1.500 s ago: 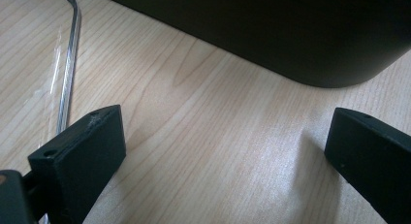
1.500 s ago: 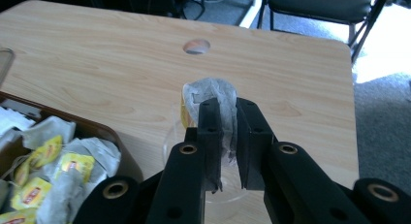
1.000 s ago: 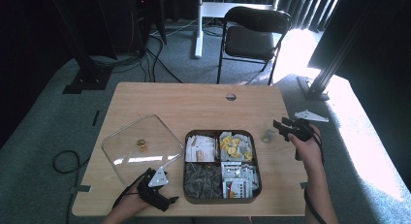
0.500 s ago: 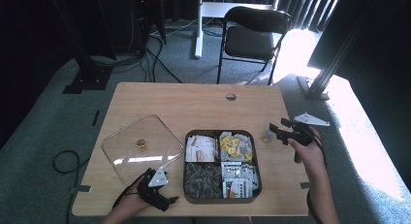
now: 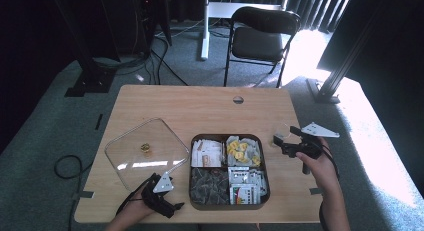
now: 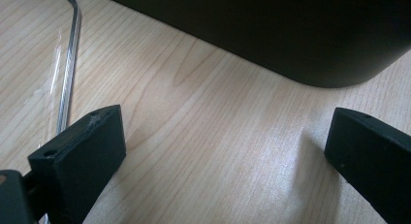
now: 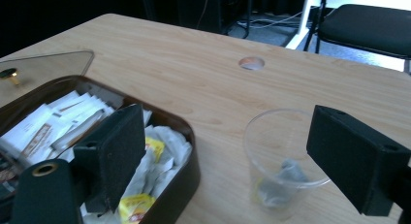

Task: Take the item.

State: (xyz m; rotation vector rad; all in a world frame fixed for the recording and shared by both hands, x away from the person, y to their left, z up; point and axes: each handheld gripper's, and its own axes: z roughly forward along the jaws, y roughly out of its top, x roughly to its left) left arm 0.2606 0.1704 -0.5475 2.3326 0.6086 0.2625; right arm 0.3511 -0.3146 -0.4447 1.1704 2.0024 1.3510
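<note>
A dark tray [image 5: 191, 163] of tea bags and sachets sits in the middle of the wooden table. Right of it stands a clear plastic cup [image 7: 283, 161] with a grey tea bag [image 7: 287, 178] in its bottom. My right gripper [image 7: 228, 136] points at the cup; its jaws have just been opening and now stand wide, with the cup ahead in the gap and neither pad touching it. In the high view my right gripper [image 5: 281, 144] is at the tray's right. My left gripper [image 5: 175, 206] rests open by the tray's near left corner, nothing between its jaws [image 6: 223, 136].
A glass lid [image 5: 145, 151] with a small brass knob lies flat left of the tray; its edge [image 6: 72, 49] shows in the left gripper view, as does the tray's dark wall [image 6: 291, 35]. A cable hole [image 5: 238, 99] is at the table's far side. A black chair [image 5: 260, 38] stands beyond.
The right gripper's jaws have spread from narrow to wide, and that hand has drifted slightly toward the near edge. The cup stays where it was. The left hand has not moved.
</note>
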